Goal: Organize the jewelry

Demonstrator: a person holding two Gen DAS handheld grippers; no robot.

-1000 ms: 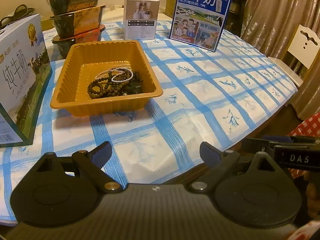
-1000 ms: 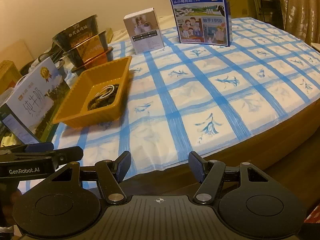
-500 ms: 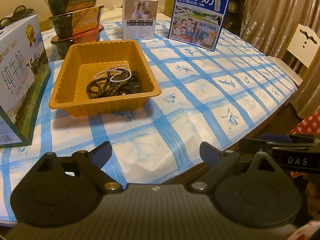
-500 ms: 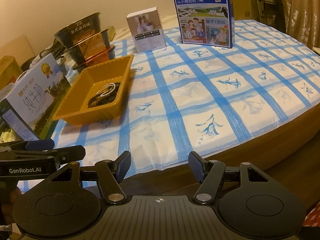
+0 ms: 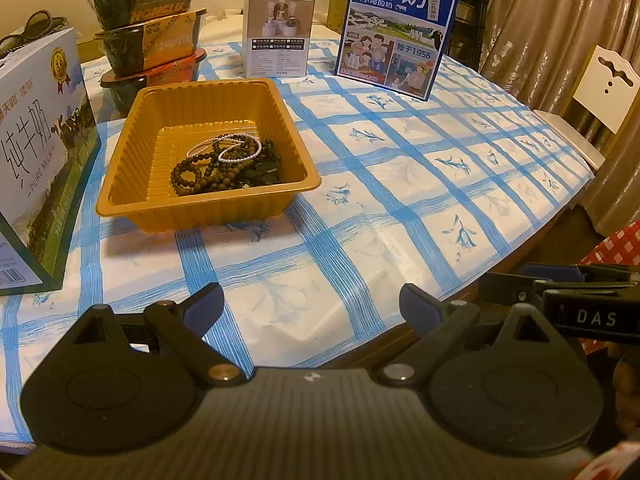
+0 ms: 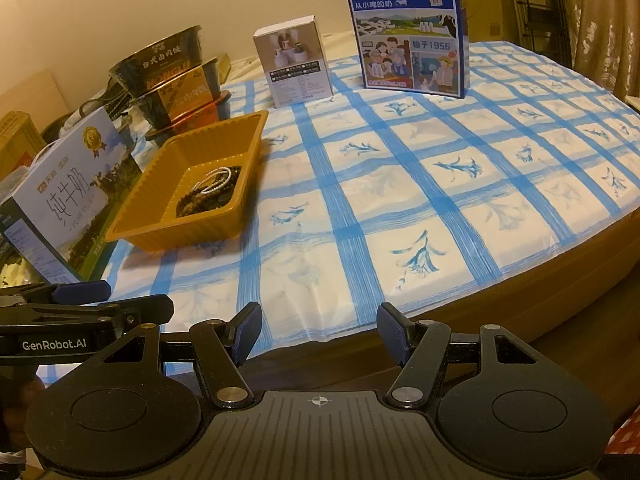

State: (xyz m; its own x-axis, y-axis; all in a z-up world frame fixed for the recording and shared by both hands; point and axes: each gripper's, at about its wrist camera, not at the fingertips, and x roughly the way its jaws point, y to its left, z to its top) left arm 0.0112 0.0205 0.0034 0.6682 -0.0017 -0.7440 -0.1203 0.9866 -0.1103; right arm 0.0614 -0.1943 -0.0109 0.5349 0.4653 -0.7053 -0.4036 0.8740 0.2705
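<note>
The left gripper (image 5: 312, 304) hangs at the near table edge with its jaws spread wide and nothing between them. The right gripper (image 6: 319, 332) is alongside, also wide and empty. Each shows up at the border of the other's view, cut off: "DAS" reads on one body, "GenRobot.AI" on the other. A bit of a hand (image 5: 626, 384) sits dark at the right edge of the left view, hard to make out.

Further in is the orange tray (image 5: 132, 184), and the jewelry is piled in its right half. There are brown bead strands (image 5: 200, 176) and a pearl bracelet (image 5: 240, 154) on top; something dark beneath is too tangled to name.

The table (image 5: 400, 184) wears a white cloth with blue checks and flower prints. Beige curtains (image 5: 560, 20) and a white chair back (image 5: 608, 92) stand to the right.

The white milk carton (image 5: 36, 152) just left of the tray reads "PURE MILK". The stacked food bowls (image 5: 148, 36) behind show "HONGLU". The blue milk box (image 6: 408, 32) at the back reads "1956". The print on the small white box (image 5: 278, 36) is too fine to read.
</note>
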